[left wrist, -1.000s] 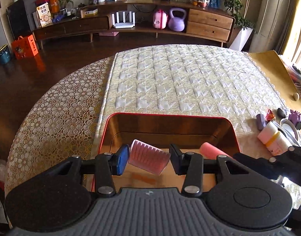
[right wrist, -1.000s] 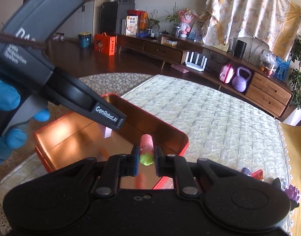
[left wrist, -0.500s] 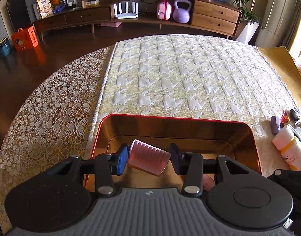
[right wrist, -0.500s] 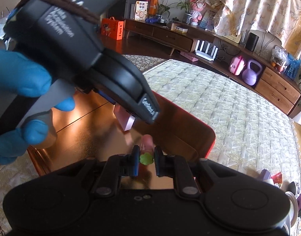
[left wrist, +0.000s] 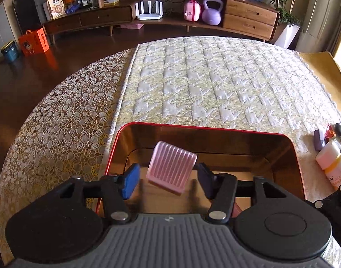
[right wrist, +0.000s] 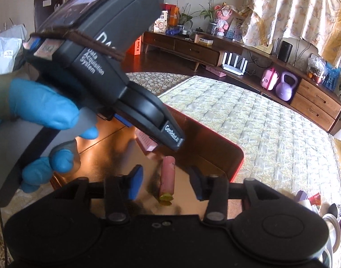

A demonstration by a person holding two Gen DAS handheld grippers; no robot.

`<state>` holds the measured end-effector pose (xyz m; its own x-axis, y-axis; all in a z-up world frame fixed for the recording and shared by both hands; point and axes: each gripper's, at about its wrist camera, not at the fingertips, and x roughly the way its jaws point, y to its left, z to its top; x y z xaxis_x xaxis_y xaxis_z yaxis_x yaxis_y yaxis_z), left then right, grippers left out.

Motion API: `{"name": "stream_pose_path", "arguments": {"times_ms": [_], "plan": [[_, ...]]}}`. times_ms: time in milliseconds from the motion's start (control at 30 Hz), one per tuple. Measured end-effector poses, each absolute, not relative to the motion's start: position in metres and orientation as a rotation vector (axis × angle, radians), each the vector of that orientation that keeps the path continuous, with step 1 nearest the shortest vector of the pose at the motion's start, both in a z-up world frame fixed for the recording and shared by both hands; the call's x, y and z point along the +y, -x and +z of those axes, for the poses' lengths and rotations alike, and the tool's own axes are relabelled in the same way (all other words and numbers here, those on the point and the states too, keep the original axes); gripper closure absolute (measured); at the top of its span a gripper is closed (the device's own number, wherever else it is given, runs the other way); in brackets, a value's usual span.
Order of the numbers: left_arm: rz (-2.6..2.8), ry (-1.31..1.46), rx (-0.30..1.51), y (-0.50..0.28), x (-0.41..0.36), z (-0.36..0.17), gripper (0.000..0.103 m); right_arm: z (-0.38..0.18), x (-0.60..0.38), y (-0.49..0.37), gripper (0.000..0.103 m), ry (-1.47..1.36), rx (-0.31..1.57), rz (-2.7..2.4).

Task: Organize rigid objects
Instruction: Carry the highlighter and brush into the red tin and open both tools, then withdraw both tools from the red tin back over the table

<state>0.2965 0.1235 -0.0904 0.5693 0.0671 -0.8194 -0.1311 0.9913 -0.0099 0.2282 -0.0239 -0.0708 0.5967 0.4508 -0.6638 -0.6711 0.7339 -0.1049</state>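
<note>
A pink ribbed block (left wrist: 171,167) hangs tilted between the fingers of my left gripper (left wrist: 168,179), over a red-rimmed metal tin (left wrist: 201,128). The jaws are opening: the blue left pad stands clear of the block, and its right corner is close to the other finger. In the right wrist view a pink tube with a green cap (right wrist: 167,178) lies on the tin's (right wrist: 237,154) shiny floor. My right gripper (right wrist: 166,184) is opening around it with gaps on both sides. The left gripper's body (right wrist: 103,78), held by a blue-gloved hand (right wrist: 43,109), crosses above, hiding most of the block (right wrist: 146,140).
Right of the tin lie a pale bottle with an orange band (left wrist: 333,165), a purple block (left wrist: 319,137) and other small toys. The tin sits at the near edge of a quilted mat (left wrist: 215,78) on a lace tablecloth (left wrist: 59,134). A low sideboard stands behind.
Both pairs of jaws have spread apart. The pink block is no longer pinched and has tipped more upright. The pink tube has left the right pads and lies in the tin.
</note>
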Motion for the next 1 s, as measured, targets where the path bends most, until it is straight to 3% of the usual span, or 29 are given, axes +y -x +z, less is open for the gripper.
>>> {"name": "stream_pose_path", "arguments": {"times_ms": [300,667,1000], "plan": [[0.106,0.082,0.926,-0.277,0.121,-0.075,0.040,-0.055,-0.040,-0.219,0.054,0.294,0.672,0.674],[0.093,0.086,0.875,-0.243,0.113,-0.047,0.040,-0.032,-0.062,-0.197,0.041,0.229,0.642,0.674],[0.043,0.073,0.822,-0.209,0.088,-0.022,0.040,-0.015,-0.098,-0.172,0.040,0.168,0.624,0.659]]}}
